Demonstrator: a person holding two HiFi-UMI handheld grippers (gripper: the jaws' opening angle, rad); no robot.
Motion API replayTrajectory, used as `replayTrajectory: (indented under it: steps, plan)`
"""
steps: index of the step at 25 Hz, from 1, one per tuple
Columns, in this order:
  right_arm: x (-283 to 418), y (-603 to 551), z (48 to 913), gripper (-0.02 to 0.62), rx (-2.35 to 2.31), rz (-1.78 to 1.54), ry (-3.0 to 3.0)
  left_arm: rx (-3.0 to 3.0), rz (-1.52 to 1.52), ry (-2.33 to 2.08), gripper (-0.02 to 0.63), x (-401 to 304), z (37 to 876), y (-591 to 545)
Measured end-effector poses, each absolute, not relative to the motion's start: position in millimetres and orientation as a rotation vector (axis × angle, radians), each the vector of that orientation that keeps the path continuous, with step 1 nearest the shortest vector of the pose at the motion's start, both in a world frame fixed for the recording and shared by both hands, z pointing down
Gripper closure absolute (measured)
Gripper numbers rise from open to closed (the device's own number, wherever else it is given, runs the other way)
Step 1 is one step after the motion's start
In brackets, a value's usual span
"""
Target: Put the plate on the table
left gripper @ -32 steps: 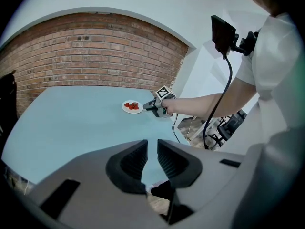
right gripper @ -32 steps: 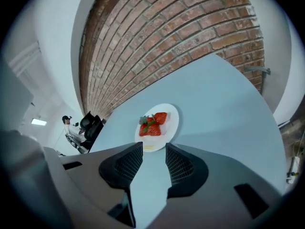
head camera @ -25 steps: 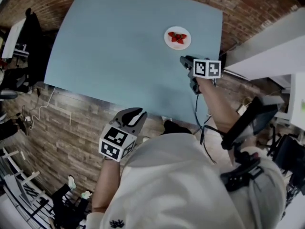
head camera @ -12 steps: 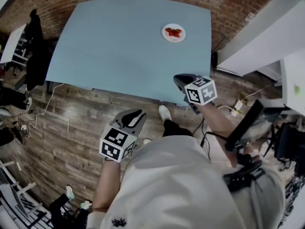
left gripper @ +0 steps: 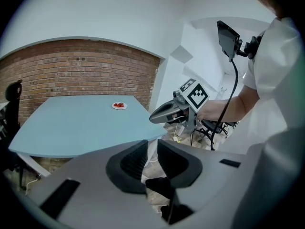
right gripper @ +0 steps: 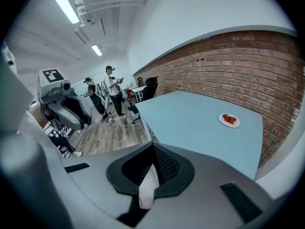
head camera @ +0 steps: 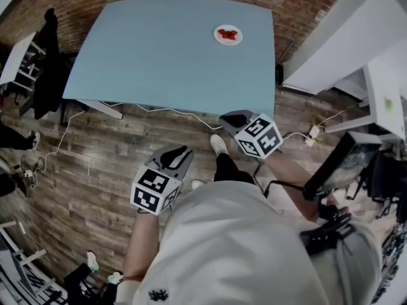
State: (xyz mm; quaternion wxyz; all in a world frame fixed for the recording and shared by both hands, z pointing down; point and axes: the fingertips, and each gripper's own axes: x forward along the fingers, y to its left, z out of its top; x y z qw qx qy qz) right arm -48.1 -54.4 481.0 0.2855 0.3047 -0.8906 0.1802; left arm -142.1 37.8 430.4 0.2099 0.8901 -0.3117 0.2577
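The plate (head camera: 218,35), carrying red food (head camera: 228,35), sat flat on the blue counter (head camera: 165,56), near its one o'clock corner in the head view, so the placing looked complete. Both tools hung beyond the counter's six o'clock edge, above the wooden floor (head camera: 95,157) and well apart from the plate. The right gripper (head camera: 229,118) had just been closing its fingers, which met with nothing between them. The left gripper (head camera: 180,150) had its fingers a slit apart, also empty. Nothing of the task appeared left to do.
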Motion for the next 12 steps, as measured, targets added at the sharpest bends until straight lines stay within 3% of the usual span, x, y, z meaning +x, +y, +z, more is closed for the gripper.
replayTrajectory:
  steps: [12]
  plan:
    - [-65.2, 23.7, 469.8, 0.588, 0.776, 0.401, -2.382, 2.535, 0.748, -0.810, 0.540, -142.0, 433.3, 94.5]
